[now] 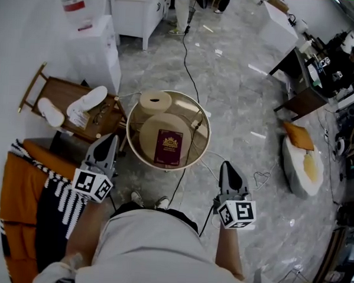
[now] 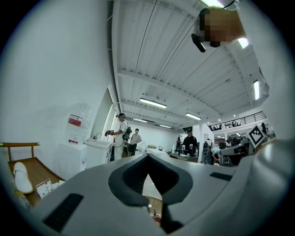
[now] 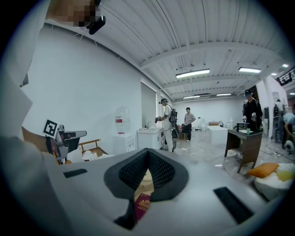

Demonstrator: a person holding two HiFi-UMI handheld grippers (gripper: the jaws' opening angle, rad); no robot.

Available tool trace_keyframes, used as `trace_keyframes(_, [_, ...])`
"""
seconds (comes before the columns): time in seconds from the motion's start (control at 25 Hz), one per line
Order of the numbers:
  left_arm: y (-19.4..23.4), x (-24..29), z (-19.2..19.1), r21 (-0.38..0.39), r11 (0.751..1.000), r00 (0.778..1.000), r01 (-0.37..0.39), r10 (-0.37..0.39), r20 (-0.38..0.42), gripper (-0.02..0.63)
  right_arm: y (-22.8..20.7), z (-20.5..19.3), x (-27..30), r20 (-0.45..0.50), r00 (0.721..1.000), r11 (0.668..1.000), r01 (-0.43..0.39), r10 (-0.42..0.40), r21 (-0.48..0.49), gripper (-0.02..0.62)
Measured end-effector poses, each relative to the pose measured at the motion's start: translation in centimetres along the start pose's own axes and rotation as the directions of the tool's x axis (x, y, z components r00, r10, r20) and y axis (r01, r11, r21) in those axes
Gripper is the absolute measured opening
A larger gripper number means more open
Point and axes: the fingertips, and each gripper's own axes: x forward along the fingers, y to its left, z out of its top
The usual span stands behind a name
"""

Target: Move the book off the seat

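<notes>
A maroon book (image 1: 168,147) with a gold crest lies flat on a round beige seat (image 1: 149,133) inside a thin-rimmed round frame, just ahead of my feet. My left gripper (image 1: 110,140) hovers to the seat's left, jaws shut and empty, well apart from the book. My right gripper (image 1: 226,166) floats right of the seat, also shut with nothing held. In the right gripper view the book (image 3: 142,205) shows through the gap under the closed jaws (image 3: 148,154). The left gripper view looks level across the room over its shut jaws (image 2: 148,159).
A beige cylinder (image 1: 154,101) stands behind the seat. A wooden rack (image 1: 61,93) with white slippers sits at the left, an orange and striped cloth (image 1: 26,189) beside it. A cable (image 1: 190,67) runs across the floor. A floor cushion (image 1: 303,162) and dark desk (image 1: 300,100) lie right.
</notes>
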Motion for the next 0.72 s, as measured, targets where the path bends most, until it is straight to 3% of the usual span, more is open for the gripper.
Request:
trace_keyframes(0.4, [-1.1, -2.2, 2.4, -0.011, 0.999, 0.997, -0.053, 0.053, 0.058, 0.015, -2.8, 1.7, -3.4, 0.052, 0.996, 0.998, 0.067, -0.068, 0.015, 0.021])
trace_keyframes(0.72, [-1.7, -1.7, 2.0, -0.014, 0.998, 0.997, -0.058, 0.059, 0.052, 0.015, -3.7, 1.4, -4.1, 0.061, 0.995, 0.997, 0.074, -0.075, 0.017, 0.021])
